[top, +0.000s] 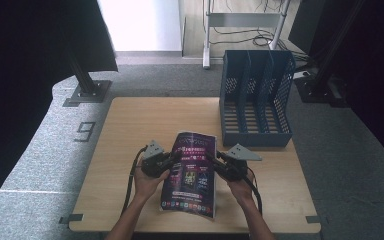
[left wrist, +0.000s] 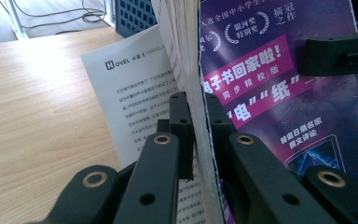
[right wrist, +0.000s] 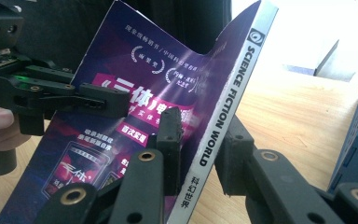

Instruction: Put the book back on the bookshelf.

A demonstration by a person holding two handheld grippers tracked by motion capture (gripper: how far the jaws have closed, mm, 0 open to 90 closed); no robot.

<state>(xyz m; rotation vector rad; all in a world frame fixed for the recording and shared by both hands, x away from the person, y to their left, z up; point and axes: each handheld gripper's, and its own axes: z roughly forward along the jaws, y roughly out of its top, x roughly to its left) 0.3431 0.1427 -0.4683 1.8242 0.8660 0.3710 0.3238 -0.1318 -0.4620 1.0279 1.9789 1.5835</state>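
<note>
A: Where's the magazine (top: 191, 172)?
B: Lifted over the table (top: 130, 130), left gripper (left wrist: 196, 122) clamping its page edge, right gripper (right wrist: 200, 140) clamping its spine.
A: And the file rack (top: 256, 97)?
B: Ahead, nearer the right gripper; the spine points roughly toward it.

Bench (top: 130, 150): light wood-grain top, smooth, faint sheen. Magazine (top: 192, 170): paper; glossy purple cover with glare patches, grey printed spine, matt white inner pages with rough stacked edges. Left tongs (left wrist: 193, 126) and right tongs (right wrist: 200, 135): matt black plastic with brass-coloured metal rivets. File rack (top: 255, 97) at far right: blue perforated plastic, dull finish. Floor (top: 45, 150): grey carpet, coarse speckled texture.
</note>
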